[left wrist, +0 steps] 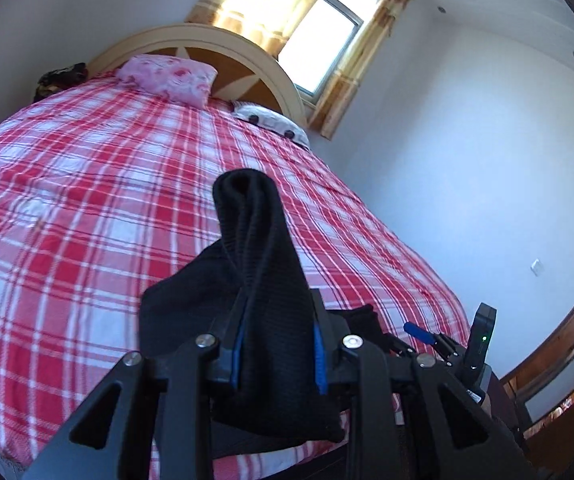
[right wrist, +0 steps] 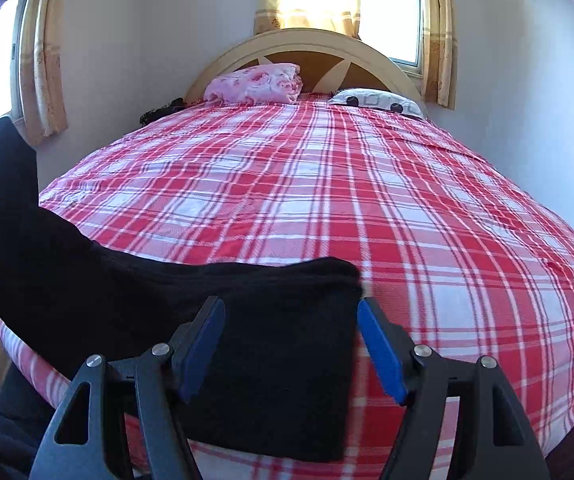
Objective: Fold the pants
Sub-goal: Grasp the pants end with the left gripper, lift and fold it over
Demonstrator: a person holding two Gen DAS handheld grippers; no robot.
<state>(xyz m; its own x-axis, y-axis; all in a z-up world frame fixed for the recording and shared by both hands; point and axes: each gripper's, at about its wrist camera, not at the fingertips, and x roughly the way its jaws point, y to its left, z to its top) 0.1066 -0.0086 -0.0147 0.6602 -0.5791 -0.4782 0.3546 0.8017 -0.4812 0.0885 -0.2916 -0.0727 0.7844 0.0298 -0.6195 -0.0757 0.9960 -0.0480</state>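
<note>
Black knit pants (right wrist: 271,344) lie at the near edge of a bed (right wrist: 427,208) with a red plaid cover. Left gripper (left wrist: 275,348) has its jaws clamped on a bunched, lifted end of the fabric. Right gripper (right wrist: 291,348) has its jaws spread wide over the flat portion, gripping nothing. Folding well likely means carrying the raised end across evenly and aligning edges before release.

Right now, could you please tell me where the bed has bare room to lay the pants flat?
The red-and-white plaid bedspread lies bare between the black knit pants at the foot and the pink floral pillow by the headboard. The near-left corner is crowded.
</note>
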